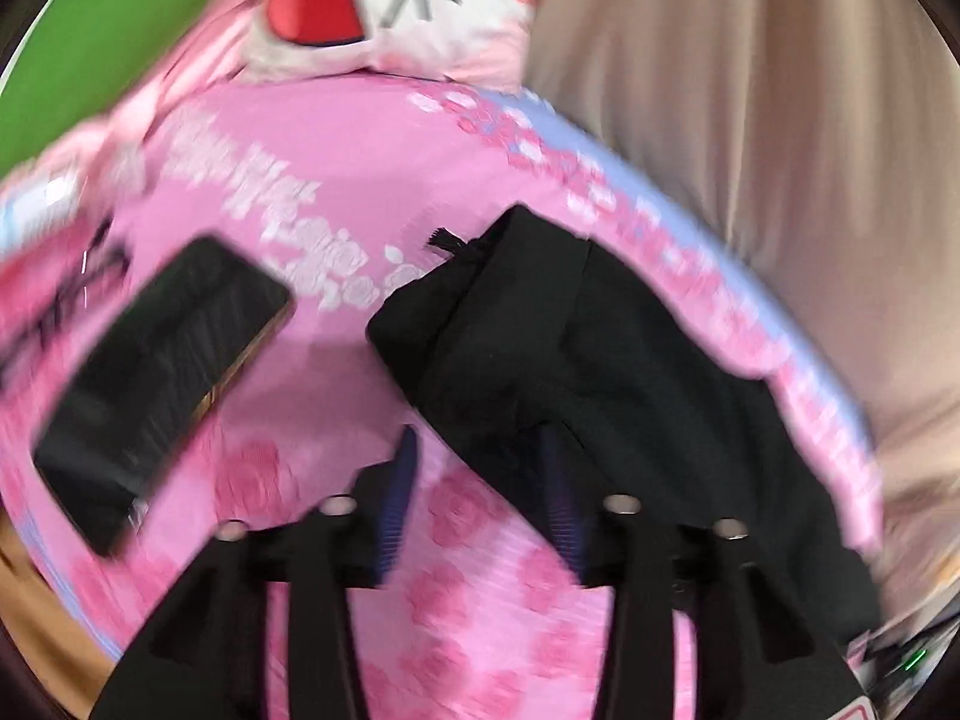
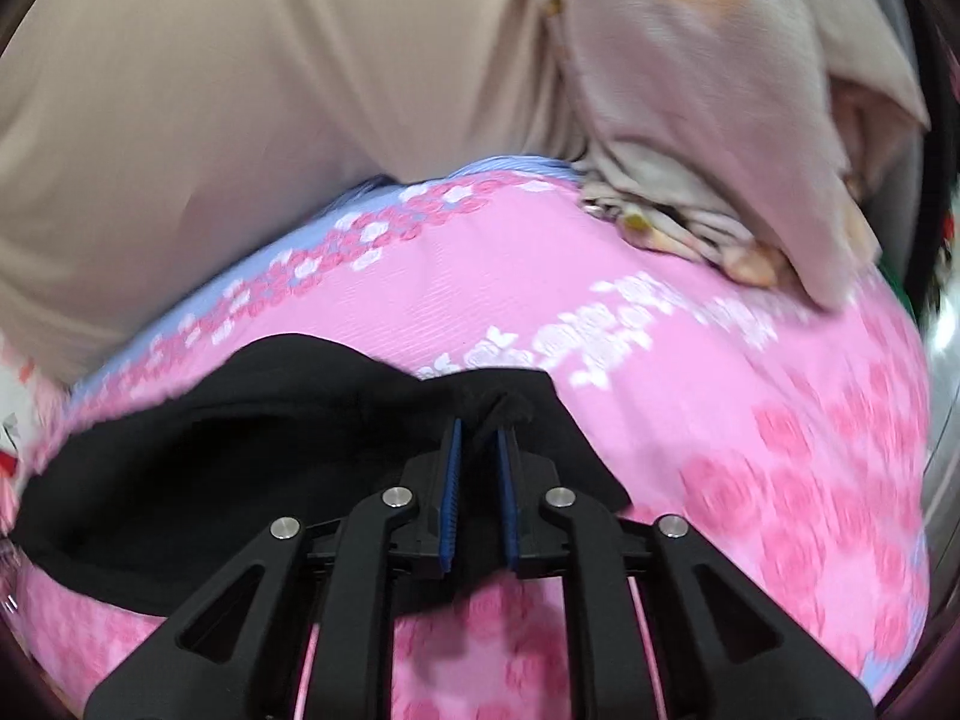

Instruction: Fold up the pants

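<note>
Right wrist view: black cloth of the pants [image 2: 252, 456] is being pinched between the blue pads [image 2: 451, 492] of the right hand-held gripper [image 2: 480, 444], jaws nearly closed, a bunched edge with what looks like a drawstring knot poking out just past the tips. The pants are lying on the bed [image 2: 750, 456], over its pink rose sheet, close to the edge with the lilac border.

In the left wrist view the left hand-held gripper [image 1: 480, 468] is seen released, jaws standing apart; one pad [image 1: 405, 498] is shown over bare sheet, the other is edging onto the dark pants [image 1: 600, 360]. Nothing is being clamped there. A phone [image 1: 156, 384] is lying on the sheet to one side, well apart from the cloth.

Both pictures are blurred by motion, so fine detail is being lost.

For a tidy fold, the right pinch should be kept firm and the layer carried level, not dragged. The free side is probably best caught by the left jaws at a matching corner, so that both edges are being lifted together. The phone should be steered clear of.
</note>
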### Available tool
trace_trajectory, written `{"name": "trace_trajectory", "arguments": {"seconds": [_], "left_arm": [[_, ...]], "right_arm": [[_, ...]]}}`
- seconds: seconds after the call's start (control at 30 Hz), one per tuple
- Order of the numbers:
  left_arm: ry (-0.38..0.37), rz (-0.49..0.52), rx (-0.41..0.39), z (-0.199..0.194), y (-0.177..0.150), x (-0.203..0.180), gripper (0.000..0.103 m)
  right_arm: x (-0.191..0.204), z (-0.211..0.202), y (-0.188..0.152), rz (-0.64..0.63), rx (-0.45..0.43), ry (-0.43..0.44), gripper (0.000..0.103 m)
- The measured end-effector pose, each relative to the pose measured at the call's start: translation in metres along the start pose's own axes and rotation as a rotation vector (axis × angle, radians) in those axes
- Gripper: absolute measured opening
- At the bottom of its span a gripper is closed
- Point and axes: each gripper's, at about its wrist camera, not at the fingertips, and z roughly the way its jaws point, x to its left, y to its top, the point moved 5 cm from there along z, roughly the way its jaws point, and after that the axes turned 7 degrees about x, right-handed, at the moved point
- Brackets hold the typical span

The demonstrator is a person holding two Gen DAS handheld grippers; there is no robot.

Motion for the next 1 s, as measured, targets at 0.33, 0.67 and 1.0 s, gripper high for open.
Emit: {"name": "trace_trajectory", "arguments": {"seconds": [0.33,0.67,1.0], "left_arm": [[-0.293,-0.210,0.092,0.028,0.000,-0.031,0.090],[-0.329,-0.112,0.006,-0.007,0.031,-0.054,0.004],[-0.217,-0.175,0.096,0.034,0.019,-0.014,0.003]], "right_arm": [[0.047,-0.039,-0.018,0.058,-0.069,0.182,0.070],[0.063,-0.015,-0.051,0.129,0.054,0.266,0.073],[0.061,0.058,0.015,0.201,0.119,0.218,0.005]]}}
